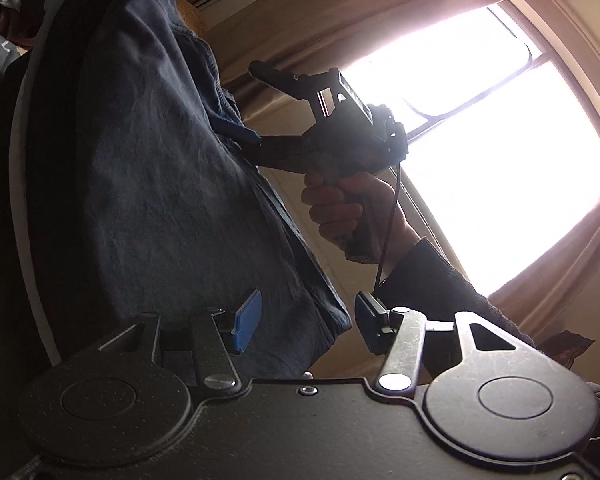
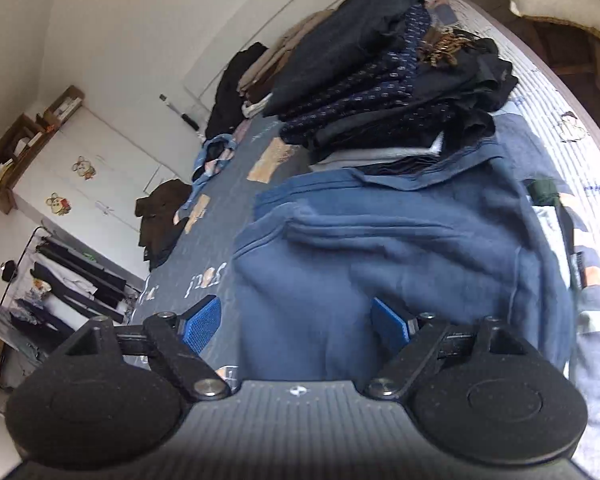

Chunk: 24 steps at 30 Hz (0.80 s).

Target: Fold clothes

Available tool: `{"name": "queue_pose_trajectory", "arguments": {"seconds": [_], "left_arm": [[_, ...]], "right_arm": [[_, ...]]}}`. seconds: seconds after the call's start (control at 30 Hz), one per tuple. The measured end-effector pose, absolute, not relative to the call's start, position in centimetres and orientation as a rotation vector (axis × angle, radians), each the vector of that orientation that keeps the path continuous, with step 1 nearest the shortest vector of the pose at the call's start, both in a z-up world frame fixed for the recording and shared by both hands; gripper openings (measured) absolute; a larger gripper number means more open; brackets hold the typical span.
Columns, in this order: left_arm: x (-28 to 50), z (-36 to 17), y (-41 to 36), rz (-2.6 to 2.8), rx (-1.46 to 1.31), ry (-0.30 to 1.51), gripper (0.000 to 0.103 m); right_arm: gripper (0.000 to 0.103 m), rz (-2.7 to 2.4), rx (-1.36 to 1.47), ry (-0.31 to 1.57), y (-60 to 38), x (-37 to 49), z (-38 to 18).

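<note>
A blue sweatshirt [image 2: 380, 264] lies folded on the bed, in front of a stack of folded dark clothes [image 2: 380, 92]. In the left wrist view the same sweatshirt [image 1: 152, 168] fills the left half. My left gripper [image 1: 306, 326] is open, its blue pads either side of the sweatshirt's near edge without pinching it. My right gripper [image 2: 296, 326] is open, its pads spread over the sweatshirt's near edge. In the left wrist view the right gripper [image 1: 254, 104] shows, hand-held, jaws apart at the sweatshirt's side.
The bed's blue patterned cover [image 2: 220, 216] carries loose garments [image 2: 216, 152] and a brown one [image 2: 160, 216] at its far edge. A clothes rack [image 2: 60, 272] and white wardrobe [image 2: 100, 168] stand beyond. A bright window with curtains [image 1: 500, 128] faces the left camera.
</note>
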<state>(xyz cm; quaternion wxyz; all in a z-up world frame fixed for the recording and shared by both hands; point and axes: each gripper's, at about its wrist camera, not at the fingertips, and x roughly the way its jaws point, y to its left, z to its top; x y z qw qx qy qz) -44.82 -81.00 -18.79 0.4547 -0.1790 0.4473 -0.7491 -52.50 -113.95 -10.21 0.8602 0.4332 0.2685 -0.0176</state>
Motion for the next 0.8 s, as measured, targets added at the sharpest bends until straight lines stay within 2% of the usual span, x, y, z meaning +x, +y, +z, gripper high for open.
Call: {"name": "queue_pose_trajectory", "arguments": {"seconds": [0.13, 0.23, 0.37, 0.4, 0.53, 0.57, 0.8], "left_arm": [[-44.9, -18.6, -80.8, -1.875, -0.408, 1.084, 0.051], [-44.9, -18.3, -80.6, -1.883, -0.400, 1.064, 0.051], [-45.3, -17.9, -80.8, -1.878, -0.389, 1.051, 0.051], [-45.3, -17.7, -80.9, -1.875, -0.384, 1.052, 0.052], [-45.6, -16.7, -80.4, -1.883, -0.365, 1.025, 0.054], [-45.5, -16.5, -80.3, -1.886, -0.364, 1.017, 0.054], [-45.2, -15.3, -79.8, -1.890, -0.391, 0.966, 0.054]], "right_arm": [[0.079, -0.020, 0.993, 0.470, -117.2, -53.0, -12.2], [0.072, 0.004, 1.020, 0.468, -118.9, -52.8, -13.4], [0.054, 0.003, 1.016, 0.477, -120.5, -52.7, -14.6], [0.052, -0.017, 1.025, 0.466, -121.1, -52.8, -14.8], [0.053, -0.082, 1.120, 0.399, -123.4, -53.6, -16.1], [0.056, -0.073, 1.111, 0.386, -123.3, -53.7, -15.6], [0.066, 0.104, 0.901, 0.372, -118.8, -53.5, -8.6]]}}
